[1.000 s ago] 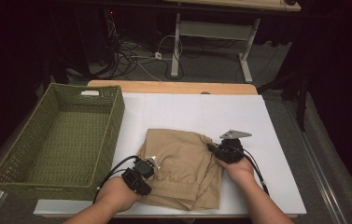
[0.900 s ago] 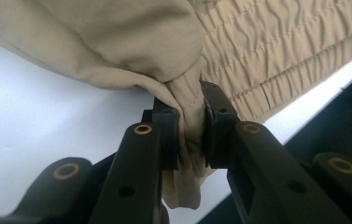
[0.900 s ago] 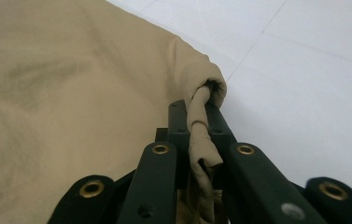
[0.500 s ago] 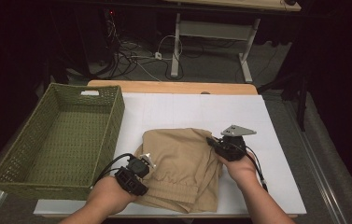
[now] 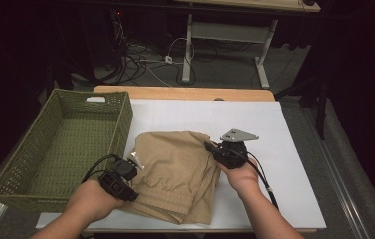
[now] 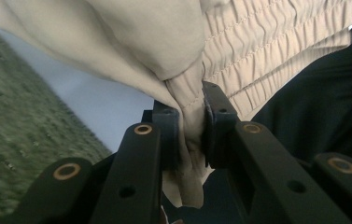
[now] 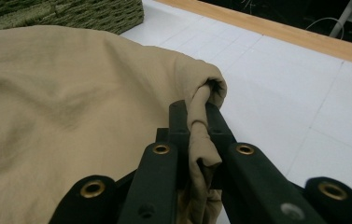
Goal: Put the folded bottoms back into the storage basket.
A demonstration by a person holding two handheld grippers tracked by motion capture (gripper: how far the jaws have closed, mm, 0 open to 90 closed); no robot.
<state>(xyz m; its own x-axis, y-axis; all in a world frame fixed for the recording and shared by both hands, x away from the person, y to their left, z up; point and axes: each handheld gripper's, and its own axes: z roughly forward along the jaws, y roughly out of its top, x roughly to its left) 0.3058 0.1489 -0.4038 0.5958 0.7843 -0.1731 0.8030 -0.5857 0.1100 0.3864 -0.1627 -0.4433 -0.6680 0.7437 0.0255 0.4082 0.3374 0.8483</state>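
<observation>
Folded tan shorts (image 5: 175,174) lie on the white counter (image 5: 274,129), just right of the green wicker basket (image 5: 60,144), basket at about 9 o'clock from the garment. Left gripper (image 5: 125,172) sits at the shorts' 9 o'clock edge, right gripper (image 5: 227,152) at the 3 o'clock edge, so the garment spans between the two with its long axis running roughly 12 to 6 in the high view and the grip line crossing it 9 to 3. Both jaws closed down tight on fabric: left gripper (image 6: 191,135) pinches a bunch of the elastic waistband area, right gripper (image 7: 198,135) clamps a rolled fold at the cloth's corner. Judgement: the move that fits is a two-handed carry toward the basket at 9 to 10 o'clock; left hand (image 5: 93,199) is the nearer one, nearly touching the basket's right wall, right hand (image 5: 242,177) must cross the most counter. Risk: the near layers at 6 o'clock look loose and could unfold or drag. The high view gives the basket-garment layout and both hands; it hides the pinch itself. The left gripper view shows the gathered waistband stitching between the pads, with basket weave blurred at its left. The right gripper view shows the twisted fold in the jaws, the basket's wall at 11 o'clock and the wooden counter edge (image 7: 276,28) beyond.
</observation>
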